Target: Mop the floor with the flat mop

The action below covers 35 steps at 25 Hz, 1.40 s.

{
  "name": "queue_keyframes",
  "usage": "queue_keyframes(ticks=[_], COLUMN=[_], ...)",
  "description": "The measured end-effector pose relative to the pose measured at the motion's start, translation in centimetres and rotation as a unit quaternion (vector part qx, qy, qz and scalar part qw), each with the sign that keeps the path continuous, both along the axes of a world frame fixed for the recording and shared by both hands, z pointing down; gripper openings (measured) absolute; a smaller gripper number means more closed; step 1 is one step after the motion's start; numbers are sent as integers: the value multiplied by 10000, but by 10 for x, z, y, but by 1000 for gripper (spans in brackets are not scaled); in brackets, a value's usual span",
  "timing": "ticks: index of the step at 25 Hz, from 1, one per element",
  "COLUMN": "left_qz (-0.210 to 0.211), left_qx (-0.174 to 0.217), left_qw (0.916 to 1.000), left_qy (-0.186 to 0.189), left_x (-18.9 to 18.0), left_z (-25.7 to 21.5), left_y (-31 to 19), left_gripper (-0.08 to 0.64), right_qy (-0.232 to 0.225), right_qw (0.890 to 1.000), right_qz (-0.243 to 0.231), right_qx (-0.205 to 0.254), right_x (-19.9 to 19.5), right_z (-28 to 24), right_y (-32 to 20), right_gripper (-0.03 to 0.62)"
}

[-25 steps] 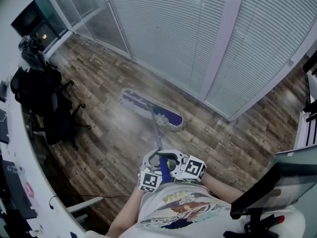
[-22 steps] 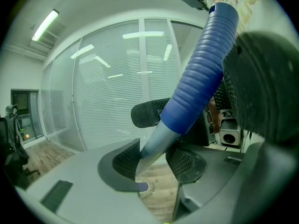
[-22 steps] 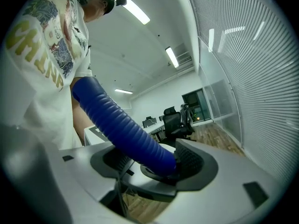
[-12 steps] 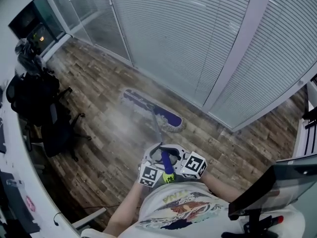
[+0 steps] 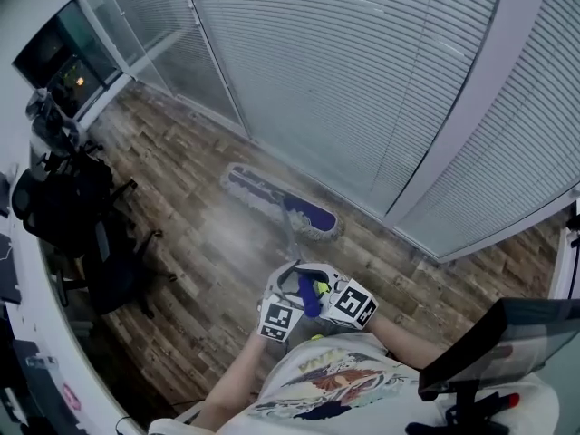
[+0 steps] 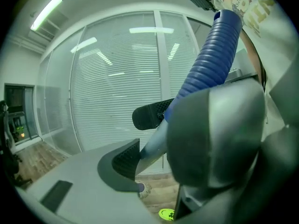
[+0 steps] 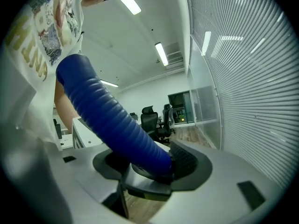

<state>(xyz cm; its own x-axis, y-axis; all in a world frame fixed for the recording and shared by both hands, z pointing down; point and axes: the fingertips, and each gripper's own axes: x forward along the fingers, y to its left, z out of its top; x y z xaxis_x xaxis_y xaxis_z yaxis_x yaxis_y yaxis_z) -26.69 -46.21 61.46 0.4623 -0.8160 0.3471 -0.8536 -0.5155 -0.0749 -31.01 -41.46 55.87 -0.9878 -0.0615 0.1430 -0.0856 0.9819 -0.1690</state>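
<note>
While the left tool point(image 6: 140, 136) grips the flat mop point(image 5: 289, 236) by its grey shaft point(image 6: 153, 144) — jaws just eased wider — and the right tool point(image 7: 154, 164) its blue ribbed grip point(image 7: 112, 120), jaws just closing, the blue head point(image 5: 276, 202) lies on the wood-plank floor point(image 5: 204, 247). Risk: slackened left hold, shaft twisting.

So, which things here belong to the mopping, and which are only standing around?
Belong to the job: flat mop head, mop handle, wooden floor.
Only standing around: black office chairs, monitor at lower right, window blinds.
</note>
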Motion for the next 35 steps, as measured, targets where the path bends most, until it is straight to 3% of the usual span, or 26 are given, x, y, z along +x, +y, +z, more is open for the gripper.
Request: queue_keyframes(ticks=[10,17,24,35], left_qz=[-157,-200,-252,-20], left_qx=[-50,-168,-183,-164], left_qw=[9996,9993,9994,9999], left_qy=[-215,-270,-161,-30], left_x=[-44,-55,-27,15], left_z=[6,4,7,-19], left_y=[-194,-250,-207,-35], left_gripper=[164,164,166,164], right_qy=[-63,13,80,152], right_qw=[9999,9997,9995,9992], right_qz=[4,95,200,321], right_qx=[-79,-211,-251,-203], right_x=[-41,-52,-24,14], right_z=[6,5,9,-17], right_y=[-195,-253,-211,-40], right_gripper=[252,252,252,252])
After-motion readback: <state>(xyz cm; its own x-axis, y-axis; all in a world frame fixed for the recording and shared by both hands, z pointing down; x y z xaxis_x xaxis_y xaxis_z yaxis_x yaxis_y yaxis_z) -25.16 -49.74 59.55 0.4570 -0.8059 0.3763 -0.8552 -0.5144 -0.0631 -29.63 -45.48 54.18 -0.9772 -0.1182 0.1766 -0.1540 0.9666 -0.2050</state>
